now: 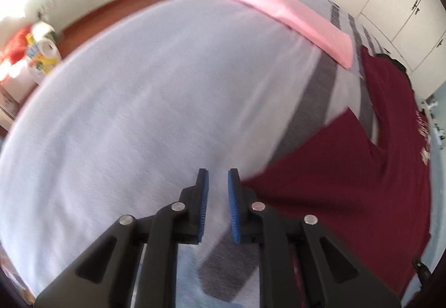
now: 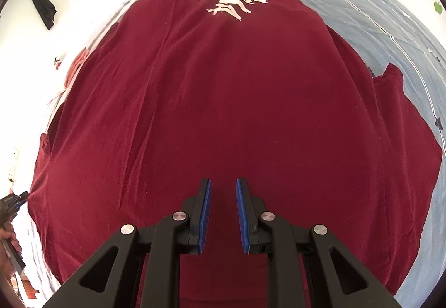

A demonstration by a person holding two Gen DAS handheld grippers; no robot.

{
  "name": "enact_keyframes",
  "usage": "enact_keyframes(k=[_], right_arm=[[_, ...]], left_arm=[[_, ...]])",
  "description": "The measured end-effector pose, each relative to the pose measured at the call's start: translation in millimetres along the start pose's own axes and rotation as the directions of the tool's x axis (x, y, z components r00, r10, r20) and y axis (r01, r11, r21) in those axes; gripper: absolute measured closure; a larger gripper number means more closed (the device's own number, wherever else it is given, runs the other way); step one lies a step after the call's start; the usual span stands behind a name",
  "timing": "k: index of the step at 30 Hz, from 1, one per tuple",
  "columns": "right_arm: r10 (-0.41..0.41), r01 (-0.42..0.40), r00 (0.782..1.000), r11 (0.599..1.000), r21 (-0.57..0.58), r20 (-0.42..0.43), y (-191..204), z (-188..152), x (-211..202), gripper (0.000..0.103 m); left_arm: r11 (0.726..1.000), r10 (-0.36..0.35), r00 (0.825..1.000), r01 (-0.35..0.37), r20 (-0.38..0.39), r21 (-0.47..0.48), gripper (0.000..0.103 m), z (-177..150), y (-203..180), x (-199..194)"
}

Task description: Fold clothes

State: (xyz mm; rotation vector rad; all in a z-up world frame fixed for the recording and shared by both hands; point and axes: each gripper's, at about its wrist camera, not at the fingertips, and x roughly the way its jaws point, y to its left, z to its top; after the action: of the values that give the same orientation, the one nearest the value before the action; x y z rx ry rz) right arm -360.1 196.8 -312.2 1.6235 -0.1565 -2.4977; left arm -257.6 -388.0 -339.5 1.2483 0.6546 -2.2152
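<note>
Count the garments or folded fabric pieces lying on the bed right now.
2. A maroon T-shirt spread flat under the right gripper, and a folded pink piece at the bed's far side. Dark fabric beyond the shirt's far edge may be another.

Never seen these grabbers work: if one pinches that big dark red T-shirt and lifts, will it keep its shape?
Probably not. The red T-shirt lies draped with soft wrinkles, so it should sag limply. Spread wide over the bed, it likely drags rather than slides.
</note>
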Motion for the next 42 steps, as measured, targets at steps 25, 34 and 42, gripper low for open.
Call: enact_keyframes(k=[25, 34, 42], right_arm=[[-0.067, 0.063, 0.997, 0.995, 0.083, 0.047, -35, 4, -9, 0.075], [-0.272, 0.251, 0.958, 0.949, 0.190, 0.091, -131, 12, -28, 0.069], [-0.403, 0.360, 0.913, 0.869, 0.341, 0.065, -240, 13, -48, 0.047]], left_arm=[[0.937, -0.080, 0.996, 0.087, -0.035, 0.337, 0.100, 43, -144, 69], [0.948, -0.143, 0.989, 0.130, 0.024, 0.291, 0.070, 16, -140, -8], [0.951, -0.171, 0.984, 0.180, -0.058, 0.251, 0.066, -43, -163, -49]])
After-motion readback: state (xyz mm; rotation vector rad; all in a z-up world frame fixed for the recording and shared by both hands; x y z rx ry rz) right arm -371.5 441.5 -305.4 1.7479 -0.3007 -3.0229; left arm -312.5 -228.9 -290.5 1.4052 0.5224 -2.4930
